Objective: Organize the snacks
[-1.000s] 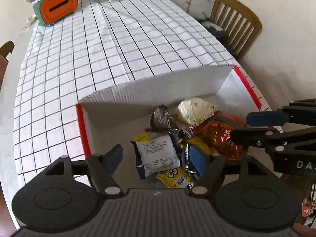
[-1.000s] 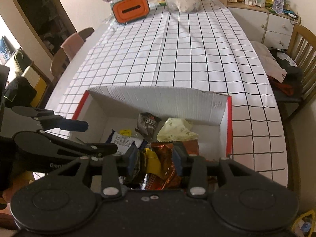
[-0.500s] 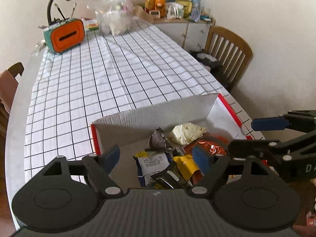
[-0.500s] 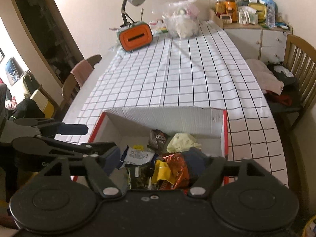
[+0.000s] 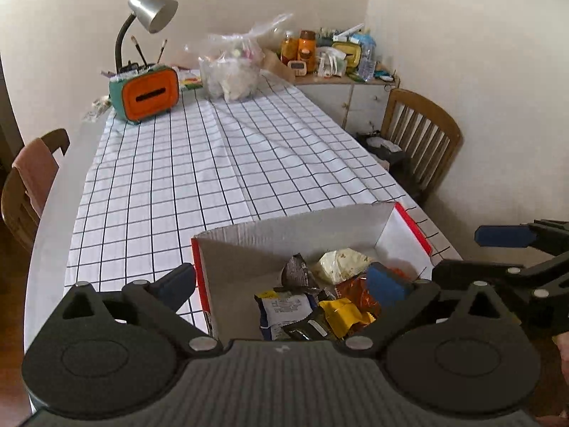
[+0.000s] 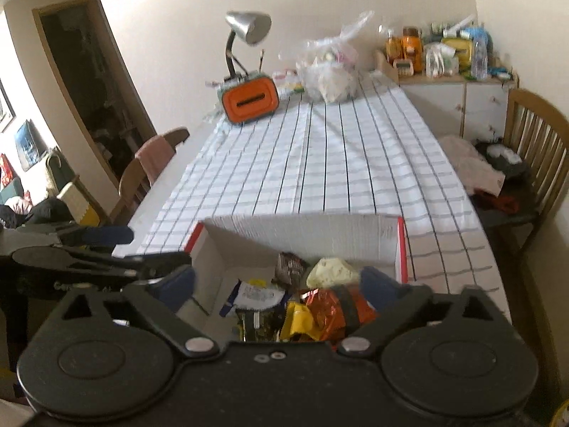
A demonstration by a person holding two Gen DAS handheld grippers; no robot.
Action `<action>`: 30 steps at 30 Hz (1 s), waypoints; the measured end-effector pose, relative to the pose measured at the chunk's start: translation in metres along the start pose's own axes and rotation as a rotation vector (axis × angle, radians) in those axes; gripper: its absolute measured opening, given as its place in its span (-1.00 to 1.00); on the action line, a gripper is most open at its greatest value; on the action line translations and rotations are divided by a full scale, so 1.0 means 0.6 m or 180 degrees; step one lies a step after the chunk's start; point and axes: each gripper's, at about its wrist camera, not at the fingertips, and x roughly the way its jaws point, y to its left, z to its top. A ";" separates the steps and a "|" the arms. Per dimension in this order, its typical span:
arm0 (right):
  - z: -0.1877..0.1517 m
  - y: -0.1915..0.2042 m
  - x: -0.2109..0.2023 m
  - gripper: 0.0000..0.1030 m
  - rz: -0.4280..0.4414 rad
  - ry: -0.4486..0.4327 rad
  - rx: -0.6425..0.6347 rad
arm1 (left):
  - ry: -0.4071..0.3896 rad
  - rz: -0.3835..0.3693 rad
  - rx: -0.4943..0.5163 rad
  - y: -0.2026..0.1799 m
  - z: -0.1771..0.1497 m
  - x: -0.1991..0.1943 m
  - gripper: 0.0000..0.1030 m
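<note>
Your left gripper [image 5: 281,283] hangs above the near end of the tabletop [image 5: 220,163] with its jaws spread wide and nothing between them. Your right gripper [image 6: 277,284] is the same: jaws wide apart, empty, held above the box. The right-hand view is blurred.

The snacks sit in the cardboard box [image 5: 284,231] at the near edge of the tabletop, toward its right corner. They are heaped against the box's near wall: a white packet [image 5: 288,307], a yellow wrapper [image 5: 346,315], a shiny orange wrapper [image 5: 359,290], a dark brown wrapper [image 5: 297,272] and a pale yellow bag [image 5: 341,261] all touching or overlapping.

At the far edge stand an orange tissue box [image 5: 149,94], a desk lamp [image 5: 149,17] and a clear plastic bag [image 5: 233,71]. A wooden chair [image 5: 423,138] stands beside the right edge.
</note>
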 end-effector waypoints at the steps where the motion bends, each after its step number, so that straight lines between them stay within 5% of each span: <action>1: -0.001 0.001 -0.005 0.98 -0.0002 -0.0043 -0.0011 | -0.0008 0.0016 0.0012 -0.002 -0.001 -0.002 0.99; 30: -0.032 0.003 -0.019 0.99 -0.0339 -0.0023 0.0258 | 0.0230 -0.0005 -0.0088 -0.019 -0.021 -0.005 0.99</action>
